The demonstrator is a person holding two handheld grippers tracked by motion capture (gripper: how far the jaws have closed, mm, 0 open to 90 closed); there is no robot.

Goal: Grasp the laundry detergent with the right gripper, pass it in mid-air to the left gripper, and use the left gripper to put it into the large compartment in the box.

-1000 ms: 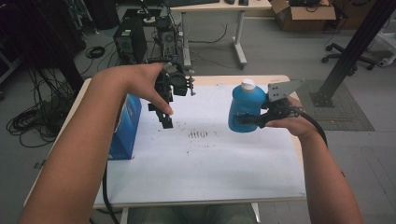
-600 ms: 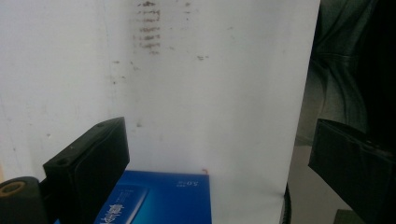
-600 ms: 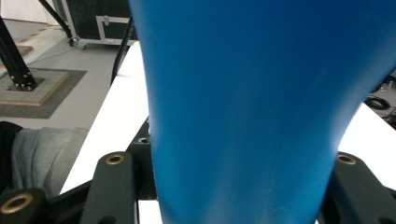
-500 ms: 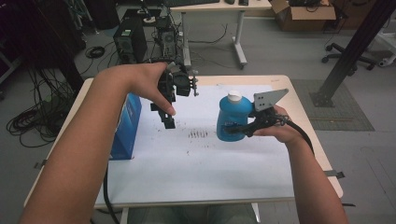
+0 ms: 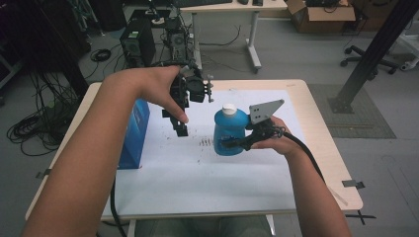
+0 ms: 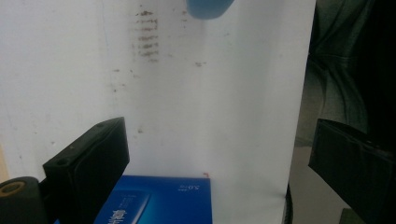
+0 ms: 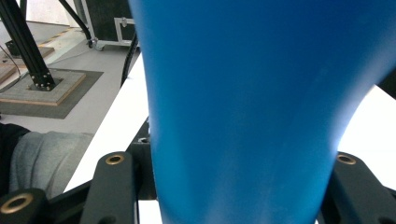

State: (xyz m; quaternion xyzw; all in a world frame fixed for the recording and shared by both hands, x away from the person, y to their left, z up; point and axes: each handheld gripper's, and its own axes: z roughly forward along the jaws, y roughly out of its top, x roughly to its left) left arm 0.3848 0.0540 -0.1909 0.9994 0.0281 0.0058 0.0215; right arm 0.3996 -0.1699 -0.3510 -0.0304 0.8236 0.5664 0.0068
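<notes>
A blue bottle (image 5: 228, 129) with a white cap stands upright near the middle of the white sheet (image 5: 197, 173); my right gripper (image 5: 238, 143) is shut on its lower body from the right. In the right gripper view the bottle (image 7: 252, 102) sits between both black jaws. Whether its base touches the sheet I cannot tell. My left gripper (image 5: 180, 129) hangs over the sheet to the bottle's left, pointing down. In the left gripper view its jaws (image 6: 219, 163) stand wide open with nothing between them, above a blue box (image 6: 159, 203).
The blue box (image 5: 134, 133) stands at the sheet's left edge. Dark smudges (image 5: 203, 142) mark the sheet between the grippers. The wooden table (image 5: 323, 148) ends just right of my right hand. Computers, cables and a desk lie beyond the far edge.
My right gripper has carried the bottle leftward and down, from the sheet's right part toward its middle. The left gripper has stayed where it was.
</notes>
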